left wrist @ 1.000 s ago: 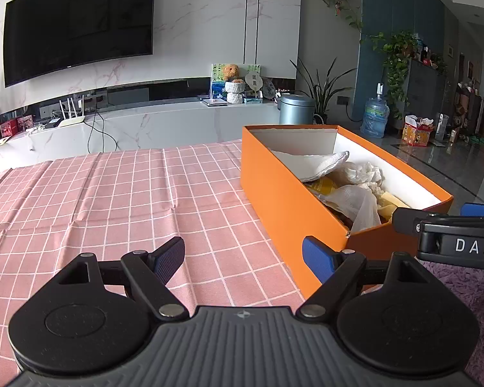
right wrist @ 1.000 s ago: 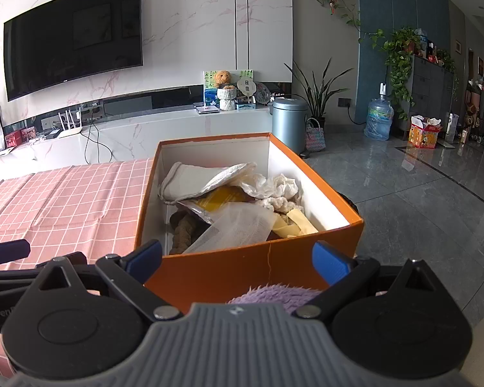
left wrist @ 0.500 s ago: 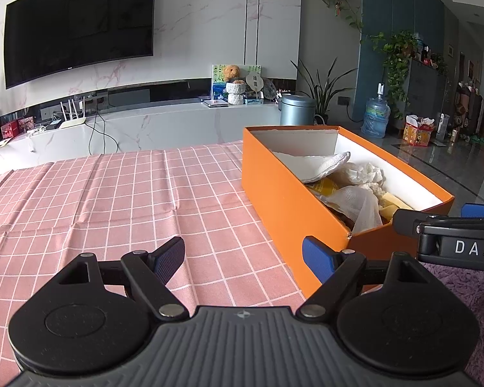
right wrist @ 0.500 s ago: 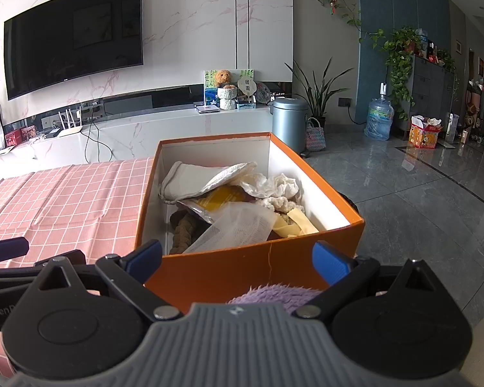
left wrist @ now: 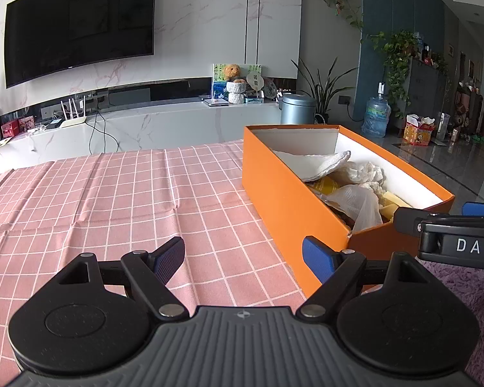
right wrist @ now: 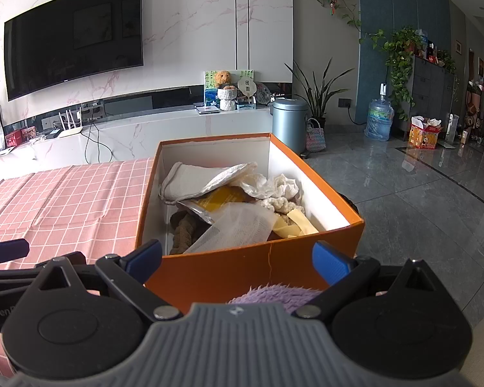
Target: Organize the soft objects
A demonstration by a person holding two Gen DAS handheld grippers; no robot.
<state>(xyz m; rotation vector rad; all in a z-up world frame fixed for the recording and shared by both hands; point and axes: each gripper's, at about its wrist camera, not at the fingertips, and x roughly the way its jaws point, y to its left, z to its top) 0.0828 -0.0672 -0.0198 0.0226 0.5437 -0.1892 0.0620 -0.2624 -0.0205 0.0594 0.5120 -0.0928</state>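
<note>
Your left gripper point(left wrist: 242, 254) and right gripper point(right wrist: 237, 259) both stand apart, holding nothing. The orange box point(right wrist: 242, 274) already holds several soft items; the purple fluffy piece point(right wrist: 274, 295) lies outside, just before it, apparently not yet stowed.

The purple fluffy thing point(right wrist: 274, 293) lay mostly hidden behind the right gripper's point(right wrist: 237, 258) body; its full shape could not be made out. In the left view the picture's right edge cut off the right gripper. In the orange box point(right wrist: 242, 271), a brown knitted thing point(right wrist: 184, 229) lay half buried under a mesh bag point(right wrist: 242, 229).
</note>
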